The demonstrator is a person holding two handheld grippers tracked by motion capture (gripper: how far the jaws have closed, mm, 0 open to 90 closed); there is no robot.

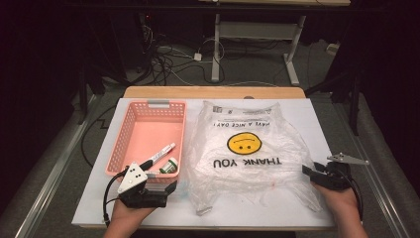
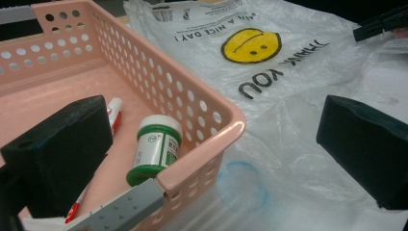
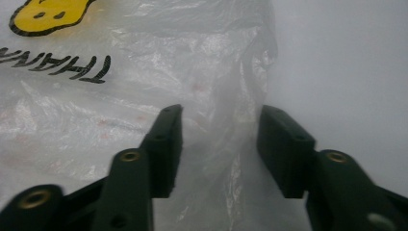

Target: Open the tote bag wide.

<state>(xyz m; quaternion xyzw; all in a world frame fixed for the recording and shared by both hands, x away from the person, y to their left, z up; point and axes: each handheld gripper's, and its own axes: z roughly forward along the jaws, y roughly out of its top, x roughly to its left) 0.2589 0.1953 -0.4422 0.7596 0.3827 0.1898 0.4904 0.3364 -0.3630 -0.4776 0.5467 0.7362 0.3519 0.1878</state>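
My right gripper [image 3: 219, 149], jaws parted, straddles a handle of the thin clear plastic smiley-face bag [image 1: 242, 153] lying flat on the white table [image 1: 307, 208], and closing, I judge, may pinch one slippery layer, though blur hides the edge.

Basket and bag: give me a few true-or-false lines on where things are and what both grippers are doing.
1. The jar lies in the basket. True.
2. The marker lies on the bag. False: it is in the basket, beside the jar.
3. The right gripper is open, with a fold of the bag between its jaws. True.
4. The left gripper is shut on the jar. False: it is open, astride the basket's corner.
5. The bag's smiley is red. False: yellow.
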